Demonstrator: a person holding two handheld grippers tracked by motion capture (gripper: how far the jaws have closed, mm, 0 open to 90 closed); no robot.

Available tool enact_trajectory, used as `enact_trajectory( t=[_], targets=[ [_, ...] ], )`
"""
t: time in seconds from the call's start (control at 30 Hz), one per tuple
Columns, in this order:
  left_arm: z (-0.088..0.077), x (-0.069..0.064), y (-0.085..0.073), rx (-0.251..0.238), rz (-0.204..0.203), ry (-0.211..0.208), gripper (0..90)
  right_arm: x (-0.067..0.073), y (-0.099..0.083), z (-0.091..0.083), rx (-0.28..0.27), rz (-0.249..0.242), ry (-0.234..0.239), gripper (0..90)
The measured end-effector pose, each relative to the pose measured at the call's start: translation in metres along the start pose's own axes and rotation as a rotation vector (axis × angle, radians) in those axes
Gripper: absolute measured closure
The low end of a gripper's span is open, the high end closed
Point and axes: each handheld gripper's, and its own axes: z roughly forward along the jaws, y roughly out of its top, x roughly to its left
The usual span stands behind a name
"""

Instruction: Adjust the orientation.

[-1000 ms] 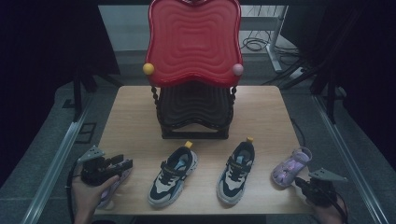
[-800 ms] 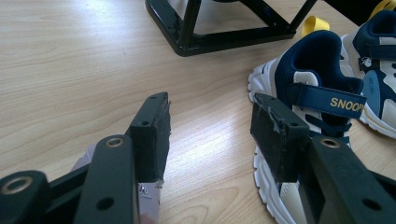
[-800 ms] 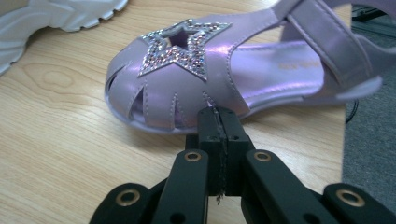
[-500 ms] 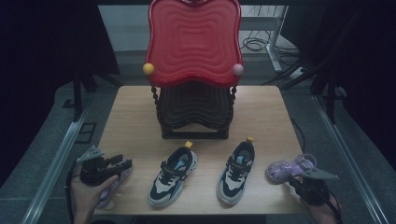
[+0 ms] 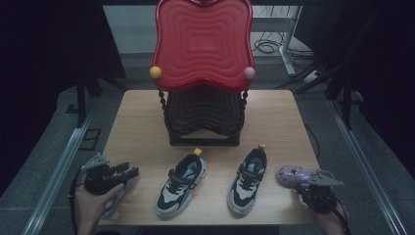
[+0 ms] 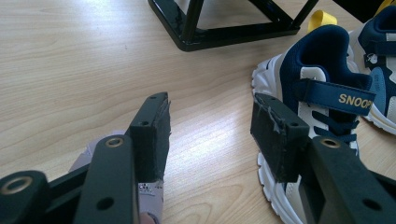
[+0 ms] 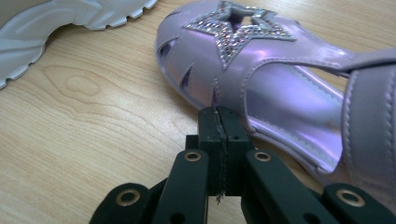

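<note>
A purple sandal (image 5: 296, 175) with a glittery star (image 7: 236, 25) lies sideways near the table's front right, toe pointing left. My right gripper (image 5: 313, 187) is right behind it; in the right gripper view its jaws (image 7: 219, 122) are shut with nothing between them, their tips against the sandal's side. A second purple sandal (image 5: 119, 193) lies at the front left, partly under my left gripper (image 5: 128, 171). That gripper (image 6: 212, 112) stands open over bare wood, and a bit of the sandal (image 6: 150, 198) shows beneath one jaw.
Two navy and white sneakers (image 5: 180, 185) (image 5: 247, 180) stand side by side in the front middle of the wooden table (image 5: 274, 112). Behind them is a black rack (image 5: 203, 117) with a red wavy top (image 5: 203, 44). The nearer sneaker (image 6: 322, 79) is close to my left gripper's jaw.
The right gripper has moved left and the right purple sandal has turned from pointing up and right to lying sideways with its toe to the left. The left gripper has stayed put.
</note>
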Motion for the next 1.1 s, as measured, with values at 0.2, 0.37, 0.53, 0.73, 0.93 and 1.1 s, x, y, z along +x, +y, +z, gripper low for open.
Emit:
enact_trajectory(
  t=[0.2, 0.37, 0.53, 0.73, 0.93, 1.1],
  targets=[
    [0.001, -0.001, 0.000, 0.004, 0.005, -0.005, 47.9, 0.008, 0.004, 0.006, 0.011, 0.001, -0.032, 89.6],
    [0.000, -0.001, 0.000, 0.002, 0.005, -0.002, 48.0, 0.014, 0.007, 0.011, 0.007, 0.001, -0.050, 88.9],
    [0.001, 0.000, 0.000, 0.005, 0.004, -0.002, 48.0, 0.019, 0.008, 0.017, 0.005, 0.002, -0.068, 89.2],
    [0.002, -0.001, 0.000, 0.007, 0.005, -0.005, 47.9, 0.025, 0.013, 0.021, -0.013, 0.005, -0.102, 89.4],
    [0.003, -0.001, 0.000, 0.010, 0.002, -0.007, 47.9, 0.028, 0.020, 0.027, -0.022, 0.022, -0.111, 89.4],
    [0.005, -0.002, 0.000, 0.016, 0.006, -0.016, 47.8, 0.034, 0.027, 0.034, -0.014, 0.019, -0.157, 89.5]
  ],
)
